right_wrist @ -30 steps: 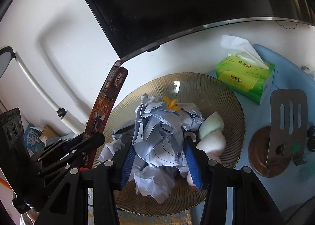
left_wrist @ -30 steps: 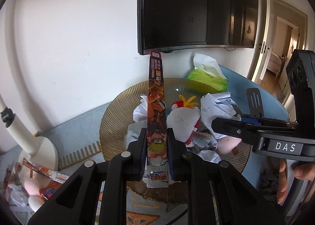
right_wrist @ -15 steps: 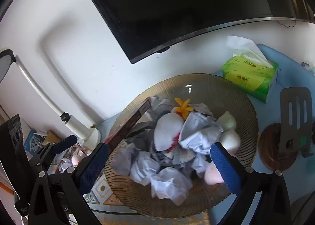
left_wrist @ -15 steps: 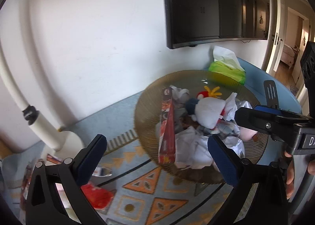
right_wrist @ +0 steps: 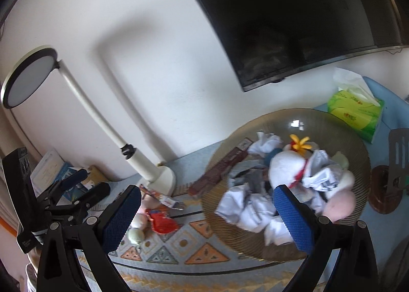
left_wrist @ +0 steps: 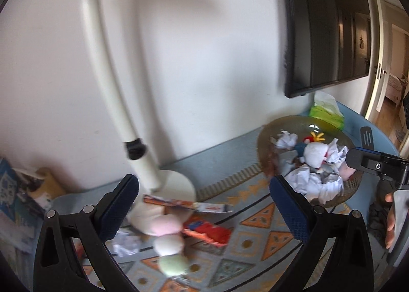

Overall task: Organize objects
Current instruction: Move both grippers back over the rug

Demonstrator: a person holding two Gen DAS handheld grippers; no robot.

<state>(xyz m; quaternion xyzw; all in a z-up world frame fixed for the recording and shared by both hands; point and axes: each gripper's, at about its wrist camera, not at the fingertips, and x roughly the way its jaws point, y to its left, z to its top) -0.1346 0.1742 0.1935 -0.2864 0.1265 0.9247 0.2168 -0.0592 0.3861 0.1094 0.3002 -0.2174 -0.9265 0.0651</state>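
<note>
Left gripper (left_wrist: pixel 204 205): we found its jaws spread wide, holding nothing, above the patterned mat (left_wrist: pixel 255 238). Between its fingers lay a pastel plush string (left_wrist: pixel 167 240) and a red packet (left_wrist: pixel 212 233), beside the lamp base (left_wrist: pixel 176 184). Right gripper (right_wrist: pixel 207 217): jaws likewise apart and unloaded. At its two o'clock we logged the glass bowl (right_wrist: pixel 319 118), containing crumpled paper (right_wrist: pixel 245 207), a white plush toy (right_wrist: pixel 286 169) and a long card pack (right_wrist: pixel 219 169) against the nine o'clock rim. Tissue box (right_wrist: pixel 355 113) beyond.

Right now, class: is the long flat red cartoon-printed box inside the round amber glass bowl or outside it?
Partly in: the long red box leans over the amber bowl's left rim, its lower end outside.
</note>
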